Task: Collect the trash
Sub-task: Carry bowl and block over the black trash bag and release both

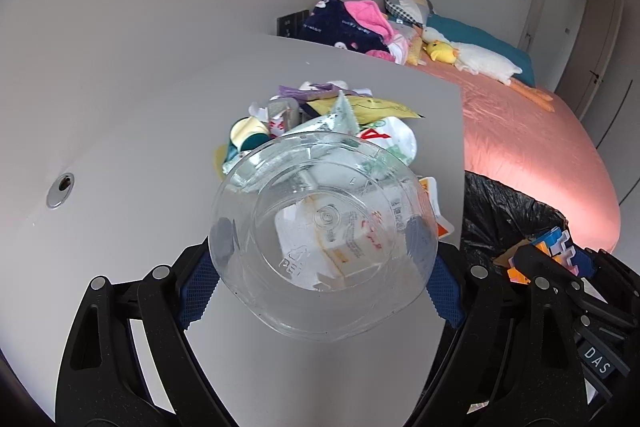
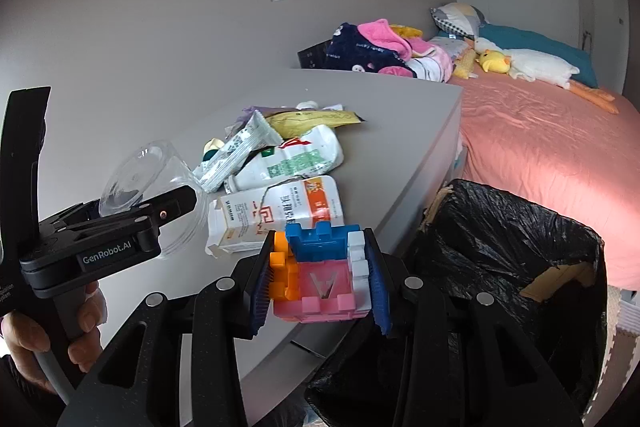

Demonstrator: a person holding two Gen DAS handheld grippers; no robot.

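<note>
both claws loaded beside the lined bin

left claw (image 1: 322, 267) clamps a clear plastic cup (image 1: 320, 227), empty, at frame centre; right claw (image 2: 320, 279) clamps a colourful block toy (image 2: 320, 267). black-bagged bin (image 2: 500, 247) lower right, its inside dark; wrappers (image 2: 280, 163) heaped on the desk (image 2: 120, 131).

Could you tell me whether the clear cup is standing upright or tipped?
Tipped: the clear cup lies sideways between the left gripper's pads, its base facing that camera.

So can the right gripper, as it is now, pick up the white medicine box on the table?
Probably not: the right gripper is already shut on a multicoloured block toy, so its jaws are occupied.
</note>
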